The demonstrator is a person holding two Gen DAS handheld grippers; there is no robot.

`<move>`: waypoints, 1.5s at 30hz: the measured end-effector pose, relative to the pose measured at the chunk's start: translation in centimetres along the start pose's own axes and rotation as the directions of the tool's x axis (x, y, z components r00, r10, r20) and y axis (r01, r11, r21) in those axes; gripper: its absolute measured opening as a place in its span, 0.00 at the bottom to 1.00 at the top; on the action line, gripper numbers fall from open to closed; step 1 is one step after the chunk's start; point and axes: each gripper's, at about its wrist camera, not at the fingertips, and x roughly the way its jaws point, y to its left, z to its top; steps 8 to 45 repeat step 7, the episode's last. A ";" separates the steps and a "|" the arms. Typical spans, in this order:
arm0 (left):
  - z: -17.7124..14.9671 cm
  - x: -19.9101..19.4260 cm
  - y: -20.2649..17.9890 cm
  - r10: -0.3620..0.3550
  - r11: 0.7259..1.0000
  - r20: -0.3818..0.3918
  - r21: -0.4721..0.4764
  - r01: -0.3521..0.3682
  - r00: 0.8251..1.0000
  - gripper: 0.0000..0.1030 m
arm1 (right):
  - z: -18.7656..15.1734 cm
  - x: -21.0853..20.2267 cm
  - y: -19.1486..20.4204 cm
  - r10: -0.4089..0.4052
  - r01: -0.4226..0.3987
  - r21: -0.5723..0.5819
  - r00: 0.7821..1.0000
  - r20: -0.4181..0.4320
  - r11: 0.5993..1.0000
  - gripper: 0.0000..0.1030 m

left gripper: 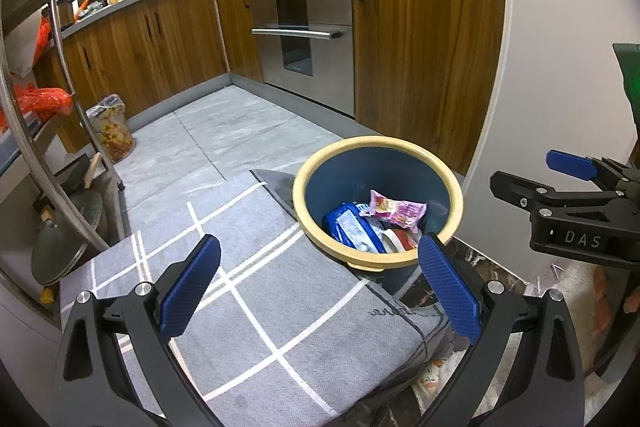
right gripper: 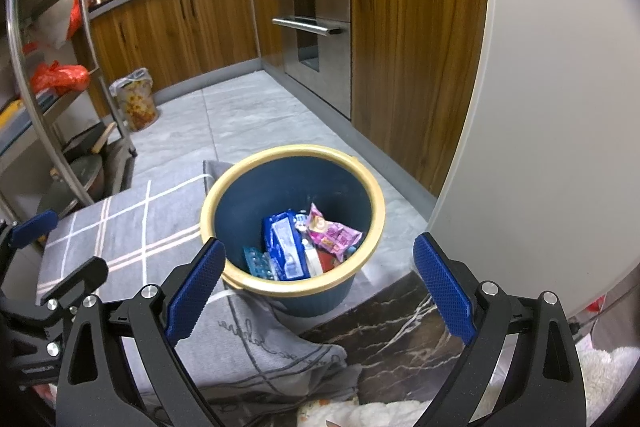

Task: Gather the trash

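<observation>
A blue waste bin with a cream rim (left gripper: 304, 183) (right gripper: 208, 207) stands on the floor at the edge of a grey checked mat (left gripper: 248, 307) (right gripper: 132, 227). Inside lie a pink wrapper (left gripper: 394, 211) (right gripper: 334, 233), a blue packet (left gripper: 352, 229) (right gripper: 282, 241), a blister pack (right gripper: 260, 263) and other wrappers. My left gripper (left gripper: 320, 291) is open and empty above the mat, just short of the bin. My right gripper (right gripper: 320, 287) is open and empty, near the bin's front rim. The right gripper also shows at the right of the left wrist view (left gripper: 560, 183).
Wooden kitchen cabinets (left gripper: 424, 27) and a steel oven (left gripper: 312, 23) line the far side. A metal shelf rack (left gripper: 48, 131) with red bags stands left. A flowered lined bin (left gripper: 112, 131) sits by the cabinets. A white wall (right gripper: 540, 107) is right. Dark marble threshold (right gripper: 400, 339) lies below.
</observation>
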 end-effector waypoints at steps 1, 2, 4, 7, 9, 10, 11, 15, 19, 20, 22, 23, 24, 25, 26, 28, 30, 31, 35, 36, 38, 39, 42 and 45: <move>0.1 0.0 0.0 0.012 1.000 -0.002 0.001 -0.012 1.000 0.95 | 0.0 0.0 0.1 -0.004 0.004 0.006 1.000 -0.006 1.000 0.92; 0.3 0.0 0.0 0.024 1.000 -0.004 0.000 -0.024 1.000 0.95 | 0.0 0.0 0.3 -0.009 0.009 0.013 1.000 -0.013 1.000 0.93; 0.5 -0.3 0.3 0.038 0.999 -0.002 -0.004 -0.038 0.999 0.95 | -0.1 0.3 0.6 -0.014 0.015 0.024 0.999 -0.034 1.000 0.93; 1.3 -1.4 1.4 0.079 0.997 0.031 -0.027 -0.078 0.996 0.95 | -0.4 1.2 1.5 -0.028 0.031 0.034 0.996 -0.082 0.999 0.94; 1.3 -1.4 1.4 0.079 0.997 0.031 -0.027 -0.078 0.996 0.95 | -0.4 1.2 1.5 -0.028 0.031 0.034 0.996 -0.082 0.999 0.94; 1.3 -1.4 1.4 0.079 0.997 0.031 -0.027 -0.078 0.996 0.95 | -0.4 1.2 1.5 -0.028 0.031 0.034 0.996 -0.082 0.999 0.94; 1.3 -1.4 1.4 0.079 0.997 0.031 -0.027 -0.078 0.996 0.95 | -0.4 1.2 1.5 -0.028 0.031 0.034 0.996 -0.082 0.999 0.94; 1.3 -1.4 1.4 0.079 0.997 0.031 -0.027 -0.078 0.996 0.95 | -0.4 1.2 1.5 -0.028 0.031 0.034 0.996 -0.082 0.999 0.94; 1.3 -1.4 1.4 0.079 0.997 0.031 -0.027 -0.078 0.996 0.95 | -0.4 1.2 1.5 -0.028 0.031 0.034 0.996 -0.082 0.999 0.94; 1.3 -1.4 1.4 0.079 0.997 0.031 -0.027 -0.078 0.996 0.95 | -0.4 1.2 1.5 -0.028 0.031 0.034 0.996 -0.082 0.999 0.94; 1.3 -1.4 1.4 0.079 0.997 0.031 -0.027 -0.078 0.996 0.95 | -0.4 1.2 1.5 -0.028 0.031 0.034 0.996 -0.082 0.999 0.94; 1.3 -1.4 1.4 0.079 0.997 0.031 -0.027 -0.078 0.996 0.95 | -0.4 1.2 1.5 -0.028 0.031 0.034 0.996 -0.082 0.999 0.94; 1.3 -1.4 1.4 0.079 0.997 0.031 -0.027 -0.078 0.996 0.95 | -0.4 1.2 1.5 -0.028 0.031 0.034 0.996 -0.082 0.999 0.94; 1.3 -1.4 1.4 0.079 0.997 0.031 -0.027 -0.078 0.996 0.95 | -0.4 1.2 1.5 -0.028 0.031 0.034 0.996 -0.082 0.999 0.94; 1.3 -1.4 1.4 0.079 0.997 0.031 -0.027 -0.078 0.996 0.95 | -0.4 1.2 1.5 -0.028 0.031 0.034 0.996 -0.082 0.999 0.94; 1.3 -1.4 1.4 0.079 0.997 0.031 -0.027 -0.078 0.996 0.95 | -0.4 1.2 1.5 -0.028 0.031 0.034 0.996 -0.082 0.999 0.94; 1.3 -1.4 1.4 0.079 0.997 0.031 -0.027 -0.078 0.996 0.95 | -0.4 1.2 1.5 -0.028 0.031 0.034 0.996 -0.082 0.999 0.94; 1.3 -1.4 1.4 0.079 0.997 0.031 -0.027 -0.078 0.996 0.95 | -0.4 1.2 1.5 -0.028 0.031 0.034 0.996 -0.082 0.999 0.94; 1.3 -1.4 1.4 0.079 0.997 0.031 -0.027 -0.078 0.996 0.95 | -0.4 1.2 1.5 -0.028 0.031 0.034 0.996 -0.082 0.999 0.94; 1.3 -1.4 1.4 0.079 0.997 0.031 -0.027 -0.078 0.996 0.95 | -0.4 1.2 1.5 -0.028 0.031 0.034 0.996 -0.082 0.999 0.94; 1.3 -1.4 1.4 0.079 0.997 0.031 -0.027 -0.078 0.996 0.95 | -0.4 1.2 1.5 -0.028 0.031 0.034 0.996 -0.082 0.999 0.94; 1.3 -1.4 1.4 0.079 0.997 0.031 -0.027 -0.078 0.996 0.95 | -0.4 1.2 1.5 -0.028 0.031 0.034 0.996 -0.082 0.999 0.94; 1.3 -1.4 1.4 0.079 0.997 0.031 -0.027 -0.078 0.996 0.95 | -0.4 1.2 1.5 -0.028 0.031 0.034 0.996 -0.082 0.999 0.94; 1.3 -1.4 1.4 0.079 0.997 0.031 -0.027 -0.078 0.996 0.95 | -0.4 1.2 1.5 -0.028 0.031 0.034 0.996 -0.082 0.999 0.94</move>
